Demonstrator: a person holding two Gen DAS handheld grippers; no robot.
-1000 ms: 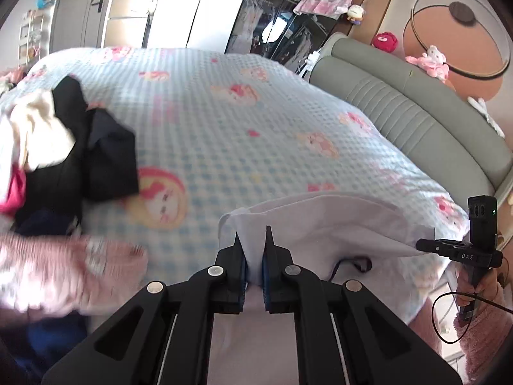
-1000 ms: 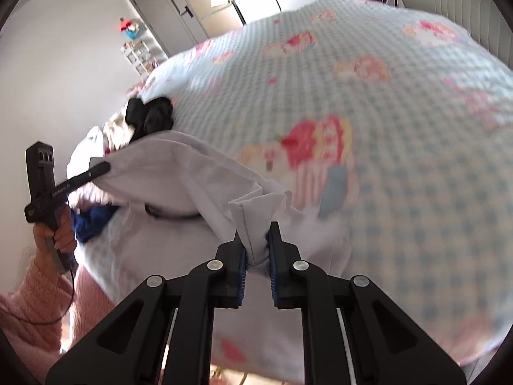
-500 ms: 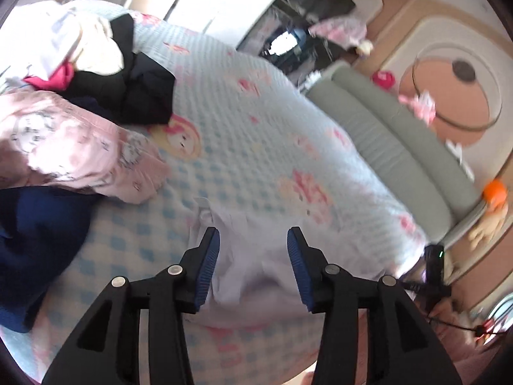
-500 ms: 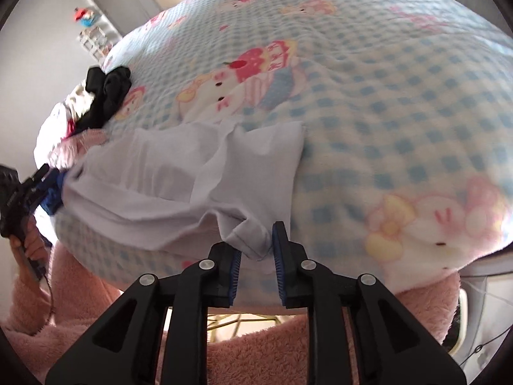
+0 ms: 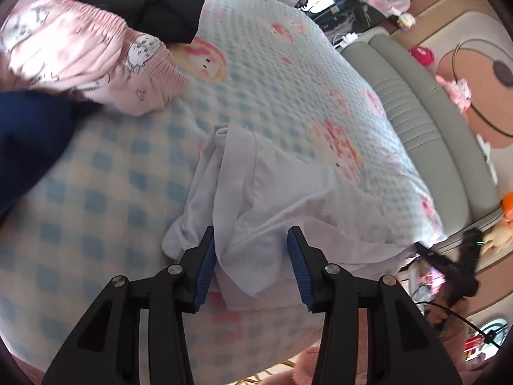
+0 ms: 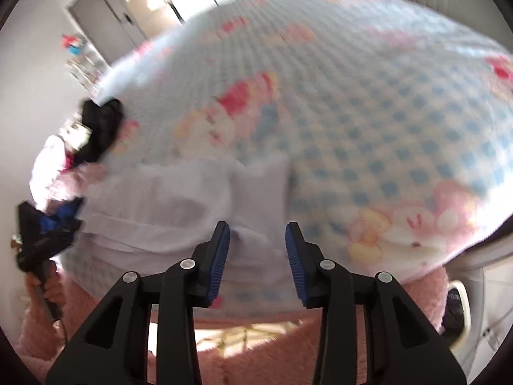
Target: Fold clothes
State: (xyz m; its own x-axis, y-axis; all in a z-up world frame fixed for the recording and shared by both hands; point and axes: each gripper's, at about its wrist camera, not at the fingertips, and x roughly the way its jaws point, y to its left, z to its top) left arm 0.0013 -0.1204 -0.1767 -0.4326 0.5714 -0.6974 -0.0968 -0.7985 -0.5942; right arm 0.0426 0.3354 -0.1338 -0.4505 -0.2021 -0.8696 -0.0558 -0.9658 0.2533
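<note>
Since a second ago both grippers have let go of the white garment (image 5: 272, 199): then each was pinched on a corner of it and held it up off the bed; now the left gripper (image 5: 250, 256) and the right gripper (image 6: 257, 250) both stand with jaws wide apart and nothing between the pads, and the cloth lies slack on the checked bedspread (image 5: 128, 192) near the bed's front edge, part of it draped over that edge. It lies rumpled rather than flat, with a hemmed end bunched toward the pile of other clothes (image 5: 80, 51) and loose overlapping layers below the left gripper. Whether this is a fold half made or a garment just laid out for one, the pictures do not settle. The fabric looks thin, light and very soft, so it will sag and crease wherever it is not held, and a single pinch would likely drag only one layer. A hold is best taken at a hem or corner, where the stitched edge gives the pads something firm, with both grippers well apart so the cloth hangs taut between them
</note>
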